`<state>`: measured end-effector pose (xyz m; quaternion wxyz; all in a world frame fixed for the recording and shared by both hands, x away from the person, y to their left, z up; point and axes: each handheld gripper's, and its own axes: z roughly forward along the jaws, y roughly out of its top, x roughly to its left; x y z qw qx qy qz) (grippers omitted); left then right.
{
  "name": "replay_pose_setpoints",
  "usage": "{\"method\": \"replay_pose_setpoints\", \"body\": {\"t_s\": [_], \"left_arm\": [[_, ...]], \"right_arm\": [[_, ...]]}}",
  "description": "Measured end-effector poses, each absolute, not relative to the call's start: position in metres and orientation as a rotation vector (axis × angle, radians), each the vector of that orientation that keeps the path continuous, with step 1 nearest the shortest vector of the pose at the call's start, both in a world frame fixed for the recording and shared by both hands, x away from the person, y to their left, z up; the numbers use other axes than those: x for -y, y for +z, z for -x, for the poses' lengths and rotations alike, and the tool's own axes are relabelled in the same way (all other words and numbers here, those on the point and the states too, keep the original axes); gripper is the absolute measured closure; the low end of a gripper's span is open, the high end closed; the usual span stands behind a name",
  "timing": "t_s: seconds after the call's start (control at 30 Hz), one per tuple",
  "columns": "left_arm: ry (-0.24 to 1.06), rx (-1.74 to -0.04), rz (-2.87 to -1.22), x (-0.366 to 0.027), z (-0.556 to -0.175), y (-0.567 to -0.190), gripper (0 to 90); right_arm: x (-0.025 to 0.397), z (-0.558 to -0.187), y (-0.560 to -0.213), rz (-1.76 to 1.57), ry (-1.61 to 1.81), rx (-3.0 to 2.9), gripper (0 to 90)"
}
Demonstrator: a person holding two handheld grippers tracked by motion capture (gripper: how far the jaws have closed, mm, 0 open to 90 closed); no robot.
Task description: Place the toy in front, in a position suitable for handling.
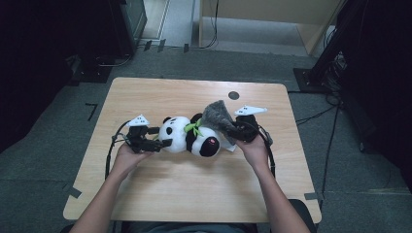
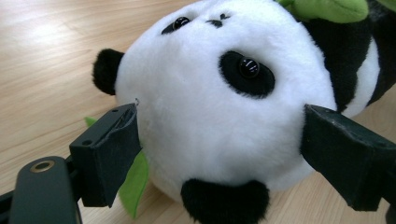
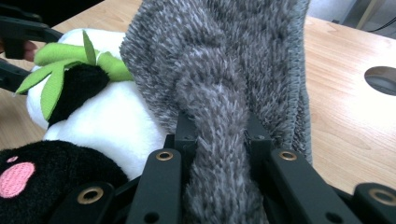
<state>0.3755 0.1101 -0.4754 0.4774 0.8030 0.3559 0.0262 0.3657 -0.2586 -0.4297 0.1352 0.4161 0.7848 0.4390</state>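
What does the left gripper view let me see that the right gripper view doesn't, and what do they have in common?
The left gripper view alone shows the panda's face, with its eyes and a black ear, sitting between the left gripper's two spread black fingers.

The right gripper view alone shows the grey fluffy cloth pinched between the right gripper's fingers, the panda's black foot with a pink pad, and a round hole in the table.

Both show the panda's white plush, its green leaves and the wooden tabletop.
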Motion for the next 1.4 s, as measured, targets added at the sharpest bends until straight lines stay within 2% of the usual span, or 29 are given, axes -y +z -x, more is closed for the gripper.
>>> {"method": "replay_pose_setpoints", "body": {"t_s": [0.2,0.27,0.37,0.4,0.57,0.7,0.9,1.03,1.13,1.4], "left_arm": [[0.163,-0.784,-1.920,-0.107,-0.366,-0.491,10.8],[0.182,-0.789,-1.900,-0.105,-0.360,-0.495,13.1],[0.217,-0.787,-1.953,-0.101,-0.354,-0.490,17.6],[0.227,-0.793,-1.968,-0.100,-0.352,-0.489,23.4],[0.249,-0.802,-2.016,-0.098,-0.345,-0.483,29.1],[0.239,-0.822,-2.008,-0.098,-0.343,-0.483,31.4],[0.249,-0.828,-1.992,-0.099,-0.341,-0.484,33.4],[0.239,-0.855,-1.995,-0.101,-0.340,-0.482,38.9],[0.238,-0.861,-2.000,-0.104,-0.340,-0.480,41.6],[0.237,-0.866,-1.983,-0.107,-0.340,-0.482,41.5]], "right_arm": [[0.256,-0.365,-0.430,-1.206,1.280,-2.288,73.8],[0.257,-0.364,-0.429,-1.211,1.282,-2.285,73.7],[0.258,-0.363,-0.421,-1.215,1.299,-2.294,73.3],[0.257,-0.362,-0.413,-1.204,1.316,-2.294,73.3],[0.248,-0.360,-0.395,-1.146,1.351,-2.297,73.2],[0.225,-0.369,-0.380,-1.077,1.368,-2.356,73.3],[0.193,-0.391,-0.378,-1.042,1.310,-2.461,73.1],[0.170,-0.406,-0.376,-1.006,1.289,-2.518,73.1],[0.148,-0.417,-0.380,-0.980,1.285,-2.571,73.0],[0.115,-0.431,-0.400,-0.915,1.280,-2.638,72.3]]}}
